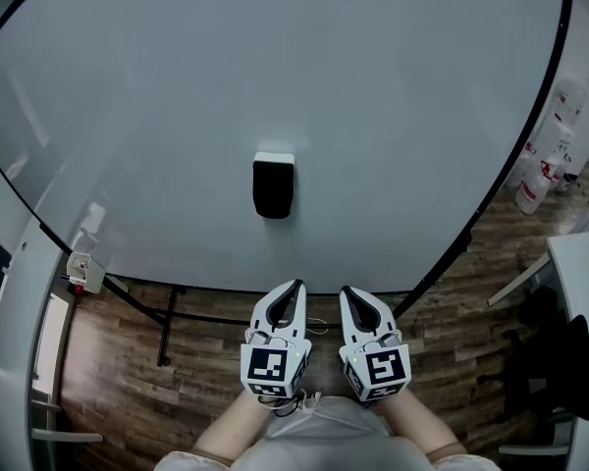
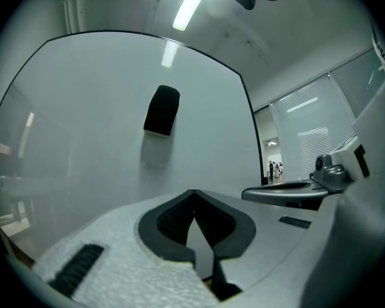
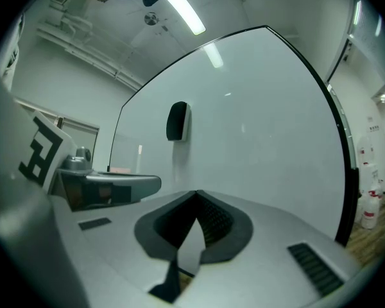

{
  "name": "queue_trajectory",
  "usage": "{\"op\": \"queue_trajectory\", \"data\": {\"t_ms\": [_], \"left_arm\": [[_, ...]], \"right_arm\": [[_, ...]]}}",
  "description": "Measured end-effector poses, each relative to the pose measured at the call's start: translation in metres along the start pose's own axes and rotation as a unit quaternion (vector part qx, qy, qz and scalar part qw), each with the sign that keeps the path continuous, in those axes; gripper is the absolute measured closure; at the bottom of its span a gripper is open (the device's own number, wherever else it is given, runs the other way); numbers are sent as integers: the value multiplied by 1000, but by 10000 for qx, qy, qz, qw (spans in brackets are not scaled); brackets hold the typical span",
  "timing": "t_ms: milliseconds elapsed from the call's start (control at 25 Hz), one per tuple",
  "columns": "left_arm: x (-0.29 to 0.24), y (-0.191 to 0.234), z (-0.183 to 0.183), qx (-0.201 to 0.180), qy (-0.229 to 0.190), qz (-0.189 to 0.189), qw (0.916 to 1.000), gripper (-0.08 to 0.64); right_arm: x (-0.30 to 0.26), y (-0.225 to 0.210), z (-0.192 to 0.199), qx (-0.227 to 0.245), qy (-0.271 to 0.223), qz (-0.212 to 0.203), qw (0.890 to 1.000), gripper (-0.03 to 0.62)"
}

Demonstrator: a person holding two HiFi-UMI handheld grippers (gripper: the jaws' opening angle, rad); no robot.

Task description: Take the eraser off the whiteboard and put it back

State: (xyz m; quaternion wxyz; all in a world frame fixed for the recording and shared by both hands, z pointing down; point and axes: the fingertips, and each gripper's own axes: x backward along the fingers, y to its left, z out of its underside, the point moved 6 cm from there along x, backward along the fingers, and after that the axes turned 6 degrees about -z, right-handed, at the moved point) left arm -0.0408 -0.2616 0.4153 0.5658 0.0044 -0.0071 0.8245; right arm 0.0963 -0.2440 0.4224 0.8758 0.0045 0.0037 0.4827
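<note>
A black eraser with a white back clings to the whiteboard near its middle. The left gripper view shows the eraser above and left of the jaws, and in the right gripper view the eraser hangs up and left. My left gripper is shut with nothing in it, below the eraser and apart from the board. Beside it my right gripper is shut and empty too. Both point level at the board.
The whiteboard stands on a black frame over a wooden floor. A white cabinet edge is at the left. Bottles stand at the right, with a white table and dark chairs nearby.
</note>
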Motion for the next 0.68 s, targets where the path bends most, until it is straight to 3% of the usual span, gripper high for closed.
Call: {"op": "queue_trajectory", "data": {"t_ms": [680], "left_arm": [[-6,-1,-5,99,-65,-24,9999,543]], "right_arm": [[-9,-6,-4,92,-17,-75,9999,566]]}}
